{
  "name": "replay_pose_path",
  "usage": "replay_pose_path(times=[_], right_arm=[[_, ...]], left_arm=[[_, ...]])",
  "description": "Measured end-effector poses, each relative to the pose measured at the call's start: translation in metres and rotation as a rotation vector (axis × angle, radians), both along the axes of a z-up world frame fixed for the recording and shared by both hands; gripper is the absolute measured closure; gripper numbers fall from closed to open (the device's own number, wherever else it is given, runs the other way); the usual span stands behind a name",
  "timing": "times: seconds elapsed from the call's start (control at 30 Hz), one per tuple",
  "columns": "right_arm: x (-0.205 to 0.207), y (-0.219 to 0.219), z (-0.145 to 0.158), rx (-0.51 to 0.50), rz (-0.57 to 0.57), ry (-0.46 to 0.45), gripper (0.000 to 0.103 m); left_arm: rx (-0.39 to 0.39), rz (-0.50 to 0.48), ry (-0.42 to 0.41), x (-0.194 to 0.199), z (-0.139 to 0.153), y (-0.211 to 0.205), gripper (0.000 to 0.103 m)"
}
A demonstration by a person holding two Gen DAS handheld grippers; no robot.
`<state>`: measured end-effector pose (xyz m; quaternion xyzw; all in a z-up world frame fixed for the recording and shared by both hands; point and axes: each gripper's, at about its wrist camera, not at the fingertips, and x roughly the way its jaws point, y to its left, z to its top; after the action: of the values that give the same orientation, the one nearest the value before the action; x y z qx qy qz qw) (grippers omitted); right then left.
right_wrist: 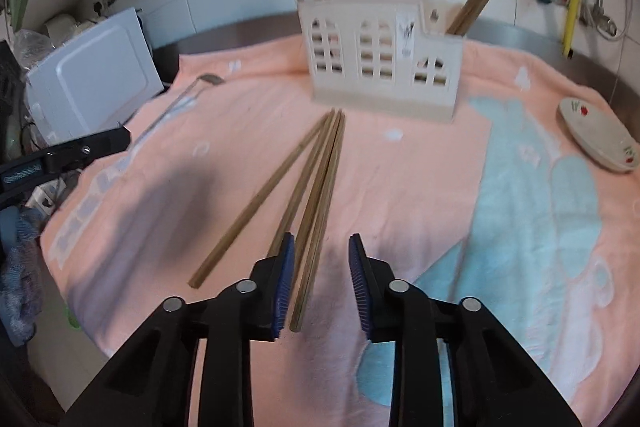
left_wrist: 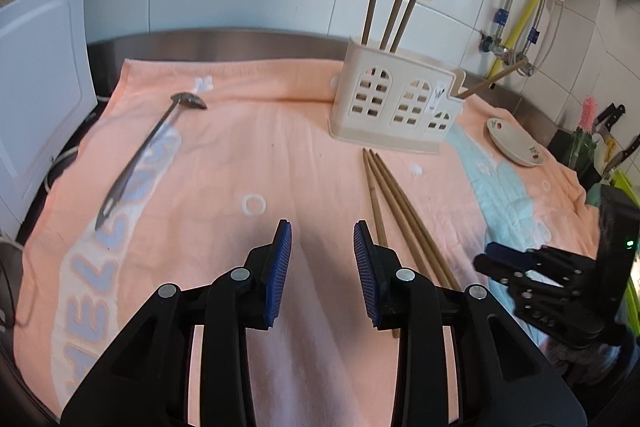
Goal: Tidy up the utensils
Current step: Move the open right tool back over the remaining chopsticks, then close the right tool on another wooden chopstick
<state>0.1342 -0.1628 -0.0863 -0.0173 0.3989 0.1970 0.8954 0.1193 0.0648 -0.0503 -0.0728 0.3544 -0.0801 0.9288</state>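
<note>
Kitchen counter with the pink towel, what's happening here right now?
A person holding a gripper in each hand is sorting utensils into the cream holder, which already has chopsticks standing in it. The right gripper is open over the near ends of the loose chopsticks on the towel, not gripping them yet. The left gripper is open and empty. A metal spoon lies untouched on the towel's left side.

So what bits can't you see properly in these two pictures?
- Loose brown wooden chopsticks: in the left wrist view their near ends are hidden behind the left gripper.
- Chopsticks standing in the cream plastic holder: its walls hide their lower parts in both views.
- Long metal spoon: blurred in the right wrist view.
- Small white dish: its fruit pattern is too small to read.
</note>
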Motion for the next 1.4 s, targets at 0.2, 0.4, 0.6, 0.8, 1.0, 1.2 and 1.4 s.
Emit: replay_pose_path(times=[0.2, 0.4, 0.6, 0.8, 1.0, 1.2, 1.4], right_arm=[[0.010, 0.007, -0.018, -0.013, -0.008, 0.045, 0.085], [0.016, 0.009, -0.025, -0.008, -0.008, 0.066, 0.088], [0.020, 0.015, -0.029, -0.022, -0.004, 0.071, 0.089], [0.018, 0.019, -0.029, -0.062, -0.006, 0.049, 0.094], [0.017, 0.015, -0.028, -0.060, -0.013, 0.044, 0.096], [0.011, 0.002, -0.018, -0.053, -0.031, 0.018, 0.096], [0.005, -0.007, 0.002, -0.043, -0.039, -0.033, 0.096]], left_arm=[[-0.004, -0.005, 0.017, 0.000, -0.009, -0.002, 0.070], [-0.010, -0.015, 0.028, 0.003, -0.013, -0.005, 0.070], [-0.011, -0.031, 0.042, 0.004, -0.018, -0.012, 0.070], [-0.011, -0.048, 0.059, 0.005, -0.024, -0.020, 0.070], [-0.009, -0.078, 0.081, 0.005, -0.034, -0.034, 0.070], [-0.010, -0.109, 0.116, 0.009, -0.048, -0.048, 0.070], [-0.014, -0.129, 0.141, 0.016, -0.058, -0.060, 0.071]])
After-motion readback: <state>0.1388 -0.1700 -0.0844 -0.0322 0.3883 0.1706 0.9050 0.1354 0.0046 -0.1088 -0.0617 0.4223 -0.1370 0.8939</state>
